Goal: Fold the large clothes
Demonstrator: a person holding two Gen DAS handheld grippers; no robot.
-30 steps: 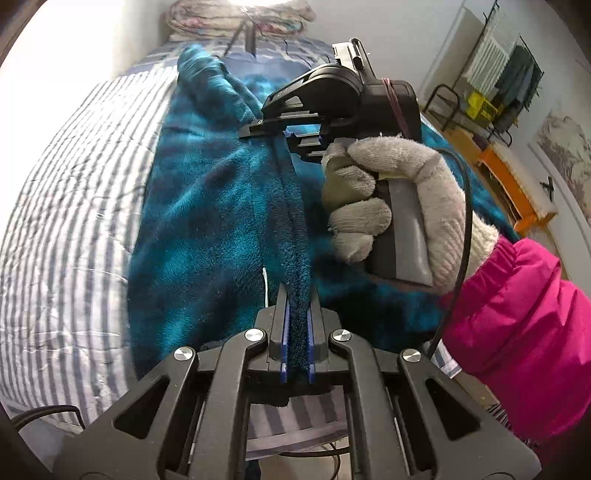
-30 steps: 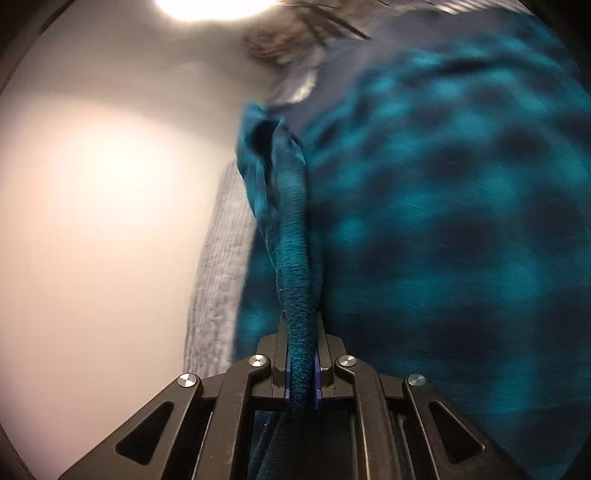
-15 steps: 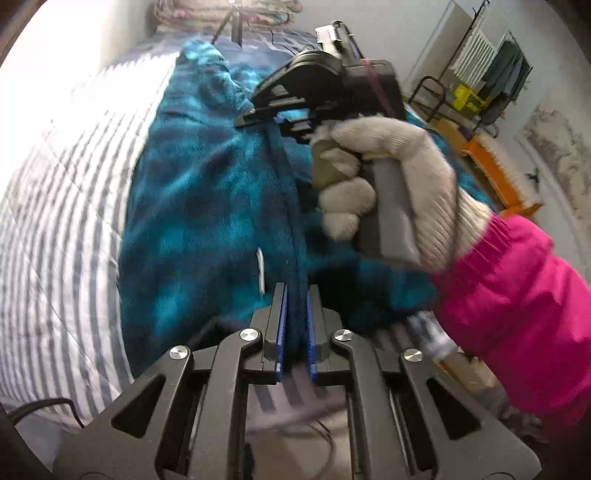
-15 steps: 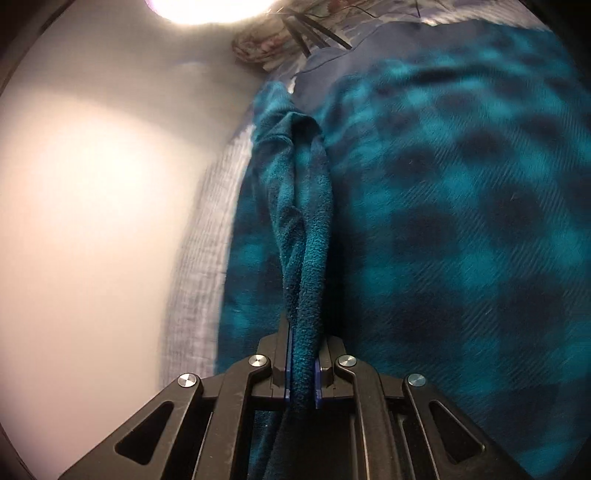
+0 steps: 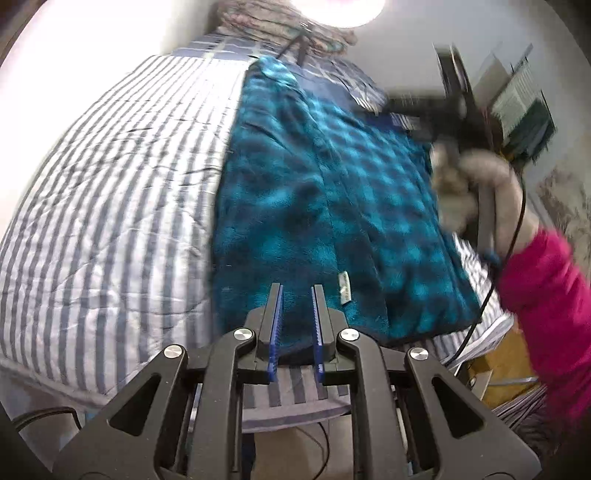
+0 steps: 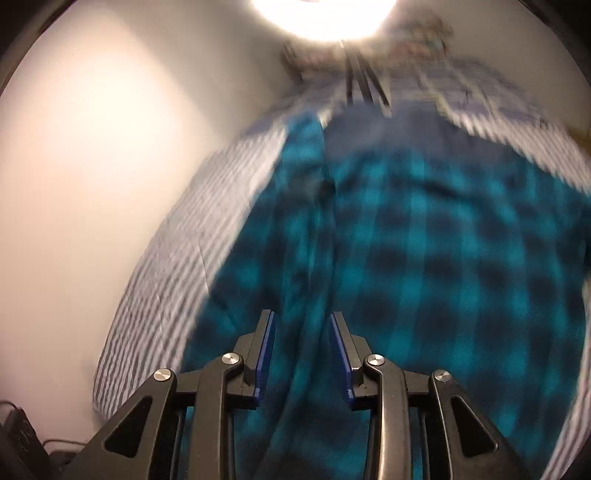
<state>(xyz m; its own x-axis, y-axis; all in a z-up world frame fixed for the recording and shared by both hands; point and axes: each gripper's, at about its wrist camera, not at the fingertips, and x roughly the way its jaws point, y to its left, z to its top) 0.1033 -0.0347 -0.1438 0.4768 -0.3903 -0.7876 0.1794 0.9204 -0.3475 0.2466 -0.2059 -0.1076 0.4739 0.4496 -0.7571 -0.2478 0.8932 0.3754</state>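
Observation:
A teal and black plaid fleece garment (image 5: 332, 192) lies flat on the striped quilt (image 5: 129, 203), with a seam running lengthwise and a white label (image 5: 344, 288) near its close hem. My left gripper (image 5: 297, 288) hovers over that hem, open by a narrow gap, with nothing between its blue pads. In the right wrist view, my right gripper (image 6: 302, 315) hangs above the same garment (image 6: 424, 258). Its jaws are opening and the pads press on nothing; a lengthwise fold of the fleece lies below the gap. A gloved hand (image 5: 465, 192) holds the right gripper, blurred, above the garment's far right side.
A pink sleeve (image 5: 546, 295) reaches in from the right. Folded bedding (image 5: 280, 29) is piled at the head of the bed. A rack with hanging things (image 5: 524, 103) stands to the right. A pale wall (image 6: 92, 184) borders the bed's left side. Cables (image 5: 321, 435) hang below the near edge.
Both grippers have let go of the garment's raised fold, which now lies flat. The right gripper rose and swung right; the left one pulled back toward the hem.

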